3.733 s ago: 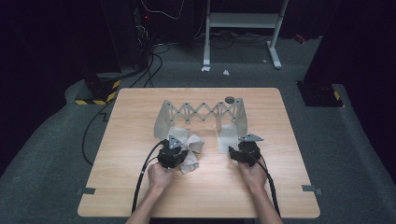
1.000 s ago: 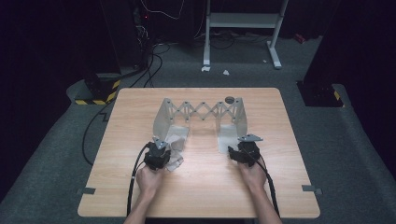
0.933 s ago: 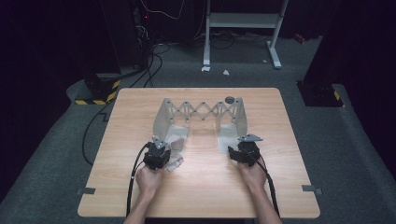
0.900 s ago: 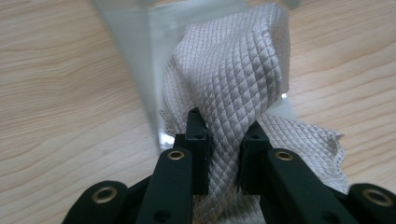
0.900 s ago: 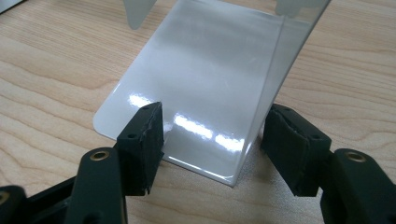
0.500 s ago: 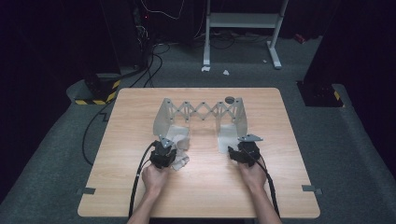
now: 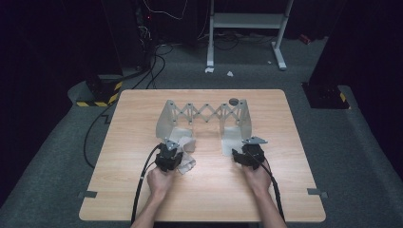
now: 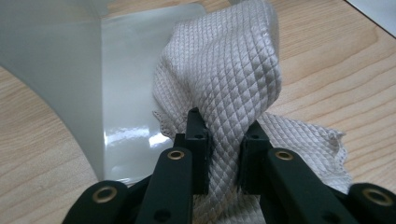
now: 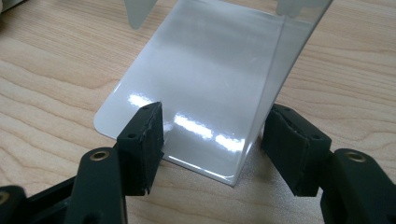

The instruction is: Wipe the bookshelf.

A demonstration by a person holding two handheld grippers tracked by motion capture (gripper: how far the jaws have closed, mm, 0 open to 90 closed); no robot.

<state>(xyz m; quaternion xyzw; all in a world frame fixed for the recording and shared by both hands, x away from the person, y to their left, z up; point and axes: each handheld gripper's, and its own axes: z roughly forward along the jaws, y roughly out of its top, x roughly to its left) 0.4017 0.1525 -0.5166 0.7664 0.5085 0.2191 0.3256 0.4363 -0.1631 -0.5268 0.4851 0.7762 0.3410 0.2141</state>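
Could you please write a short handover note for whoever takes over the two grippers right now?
Left gripper: shut on the white quilted cloth, a bunched fold pinched between its pads, at the left foot plate of the expanding rack.
Right gripper: open, jaws set either side of the corner of the rack's right foot plate, low on the table; whether a pad touches it I cannot tell.
Done: cloth gripped; part of it lies on the table beside the left foot plate.
Left: probably lifting the cloth onto the rack while the right gripper steadies it; nothing hangs on the rack yet.
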